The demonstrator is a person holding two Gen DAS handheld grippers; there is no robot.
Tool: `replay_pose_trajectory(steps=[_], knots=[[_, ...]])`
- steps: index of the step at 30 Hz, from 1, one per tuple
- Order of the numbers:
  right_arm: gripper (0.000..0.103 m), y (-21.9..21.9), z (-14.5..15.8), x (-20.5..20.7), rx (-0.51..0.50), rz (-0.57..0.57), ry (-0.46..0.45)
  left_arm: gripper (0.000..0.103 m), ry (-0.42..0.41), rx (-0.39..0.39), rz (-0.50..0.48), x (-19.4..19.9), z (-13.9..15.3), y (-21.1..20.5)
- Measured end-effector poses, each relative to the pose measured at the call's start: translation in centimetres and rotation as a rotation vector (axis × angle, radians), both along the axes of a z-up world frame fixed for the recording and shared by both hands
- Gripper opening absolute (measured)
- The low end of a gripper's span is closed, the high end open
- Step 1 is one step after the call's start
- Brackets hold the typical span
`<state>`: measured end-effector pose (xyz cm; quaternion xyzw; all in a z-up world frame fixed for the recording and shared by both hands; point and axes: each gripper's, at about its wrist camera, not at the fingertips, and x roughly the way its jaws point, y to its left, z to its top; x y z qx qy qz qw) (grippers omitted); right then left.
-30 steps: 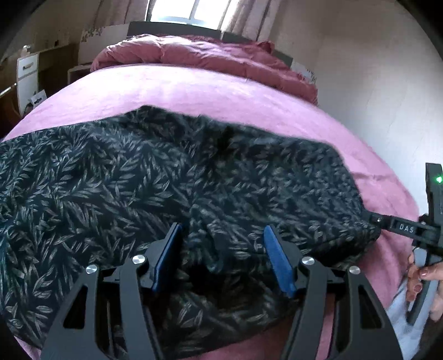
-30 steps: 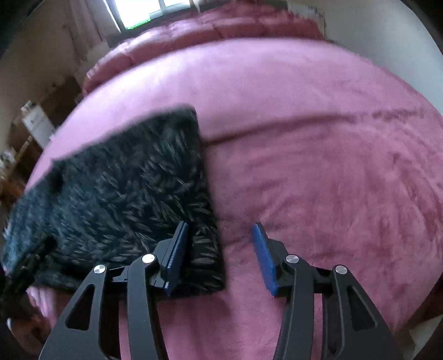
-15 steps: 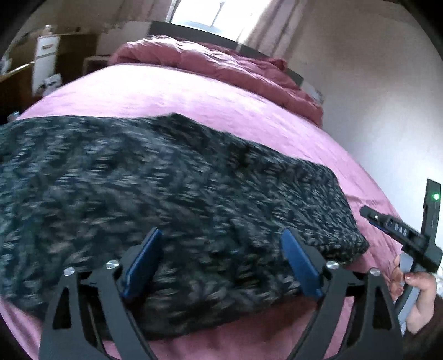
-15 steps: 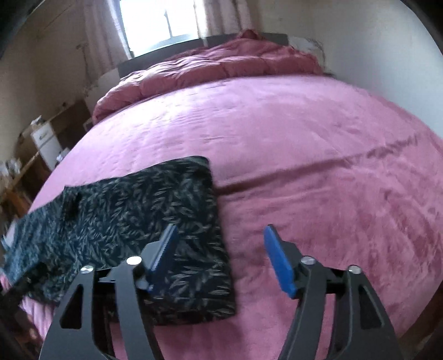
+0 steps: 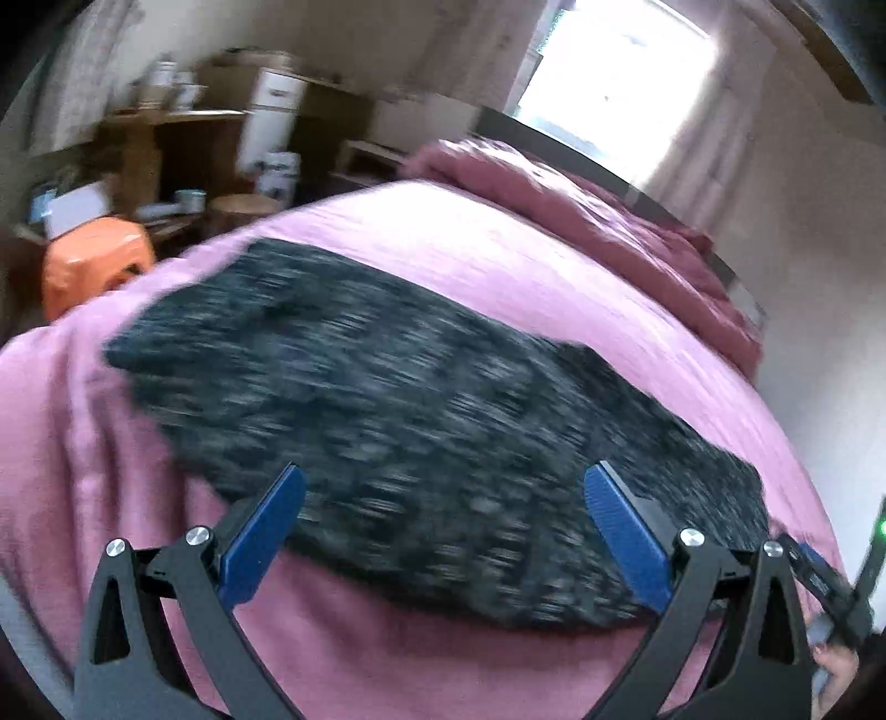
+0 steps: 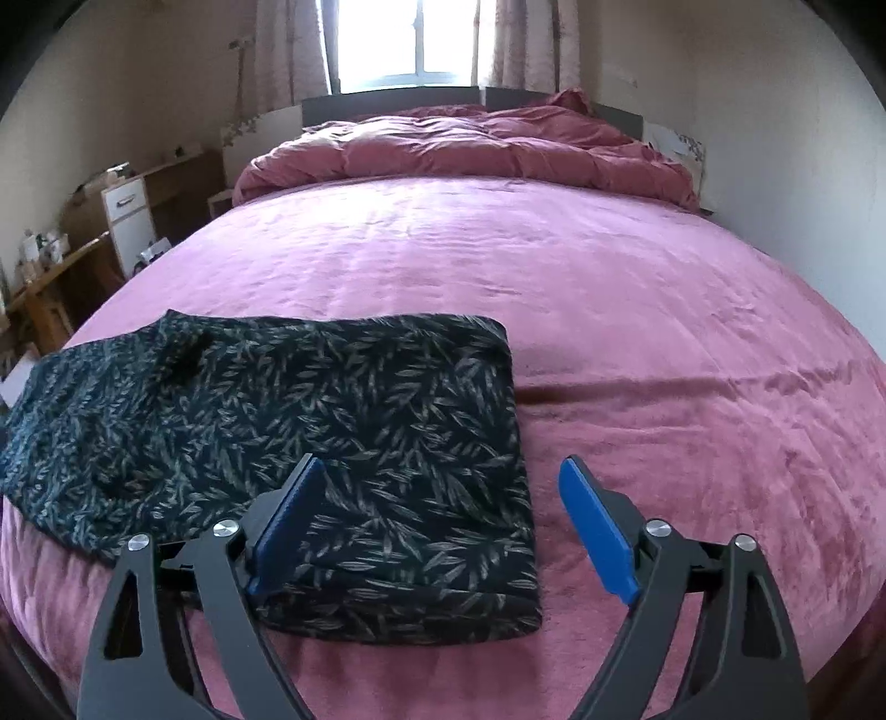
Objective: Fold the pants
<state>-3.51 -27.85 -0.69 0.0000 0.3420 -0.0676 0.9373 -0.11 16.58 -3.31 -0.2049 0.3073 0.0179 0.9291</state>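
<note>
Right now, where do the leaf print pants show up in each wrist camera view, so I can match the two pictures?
Left wrist: the pants, blurred, run across the middle from upper left to lower right.
Right wrist: the pants lie sharp in the lower left, with the folded edge near the centre.
Shared landmark: the bunched duvet under the window.

The folded pants (image 6: 288,437) lie flat on the bed (image 6: 637,332), toward its near left part in the right wrist view, with a bunched duvet (image 6: 470,149) across the far end below the window (image 6: 410,39). A desk (image 6: 61,277) and cabinet (image 6: 130,216) stand left of the bed. Right gripper (image 6: 443,520) hangs above the pants' near right edge; left gripper (image 5: 443,531) above their near edge.
</note>
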Motion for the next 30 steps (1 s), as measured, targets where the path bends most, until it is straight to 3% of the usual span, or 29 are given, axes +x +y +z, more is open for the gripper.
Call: replay_pose_trajectory(steps=[4, 8, 19, 21, 30], knots=[[0.087, 0.7, 0.5, -0.2, 0.008, 0.05, -0.034, 0.101, 0.021, -0.029, 0.112, -0.2, -0.6, 2.6], [0.09, 2.3, 0.2, -0.2, -0.023, 0.124, -0.024, 0.101, 0.076, -0.05, 0.147, 0.3, -1.7, 4.0], [0.092, 3.4, -0.2, -0.1, 0.01, 0.184, 0.013, 0.099, 0.107, -0.1, 0.099, 1.5, -3.1, 5.2], [0.092, 3.3, -0.2, -0.1, 0.02, 0.181, 0.015, 0.085, 0.091, -0.155, 0.081, 1.4, -3.0, 5.7], [0.092, 2.0, -0.2, 0.2, 0.095, 0.155, 0.028, 0.081, 0.135, -0.295, 0.133, 2.8, -3.4, 9.1]])
